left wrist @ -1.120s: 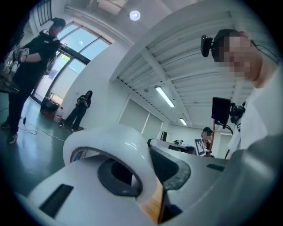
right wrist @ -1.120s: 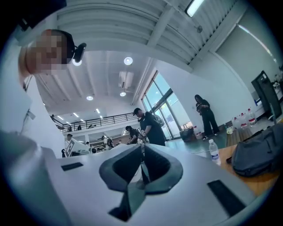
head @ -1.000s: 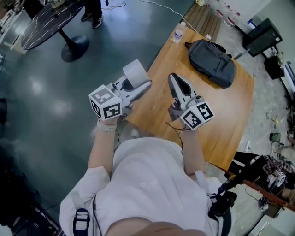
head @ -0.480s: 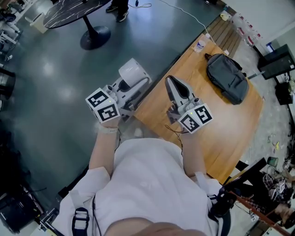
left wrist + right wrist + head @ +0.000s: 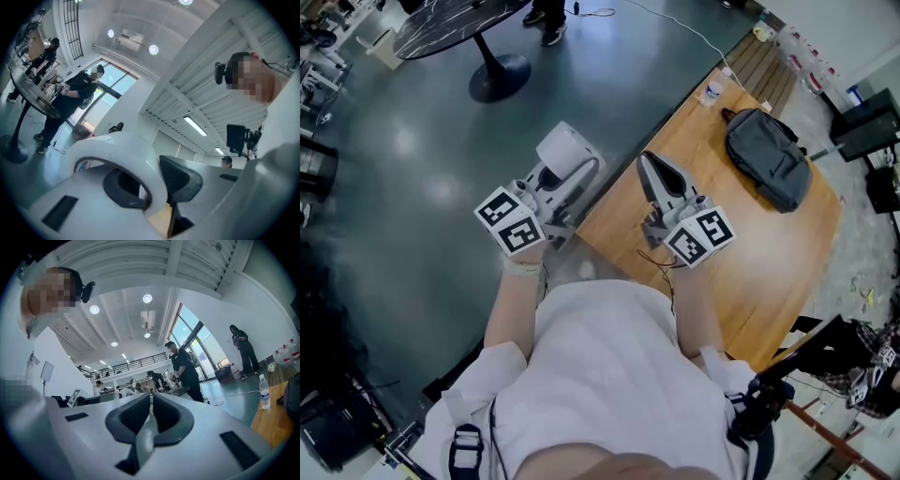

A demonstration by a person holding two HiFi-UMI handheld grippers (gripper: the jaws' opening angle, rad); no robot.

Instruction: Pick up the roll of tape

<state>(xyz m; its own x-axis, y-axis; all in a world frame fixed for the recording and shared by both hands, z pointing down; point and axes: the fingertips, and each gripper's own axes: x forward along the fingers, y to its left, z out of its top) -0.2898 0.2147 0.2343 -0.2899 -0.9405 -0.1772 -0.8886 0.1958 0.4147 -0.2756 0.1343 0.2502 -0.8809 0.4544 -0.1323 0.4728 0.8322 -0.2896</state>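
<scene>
A wide white roll of tape (image 5: pixel 565 150) is clamped in my left gripper (image 5: pixel 574 172), held in the air past the left edge of the wooden table (image 5: pixel 741 234). In the left gripper view one jaw runs through the core of the tape roll (image 5: pixel 123 154) and the other presses its outer wall, with my left gripper (image 5: pixel 154 187) shut on it. My right gripper (image 5: pixel 649 169) hovers above the table's near left part, pointing away from me. Its pads (image 5: pixel 164 416) are together with nothing between them, so my right gripper (image 5: pixel 151 414) is shut.
A dark grey backpack (image 5: pixel 767 157) lies on the far part of the table, with a small water bottle (image 5: pixel 710 92) at the far corner. A round black table (image 5: pixel 455 21) stands on the green floor at the upper left, with a person's feet (image 5: pixel 546 19) beside it.
Both grippers shifted slightly left relative to the table, so the tape roll now hangs beyond the table's left edge. The grip on the roll is unchanged, and the right jaws stay together.
</scene>
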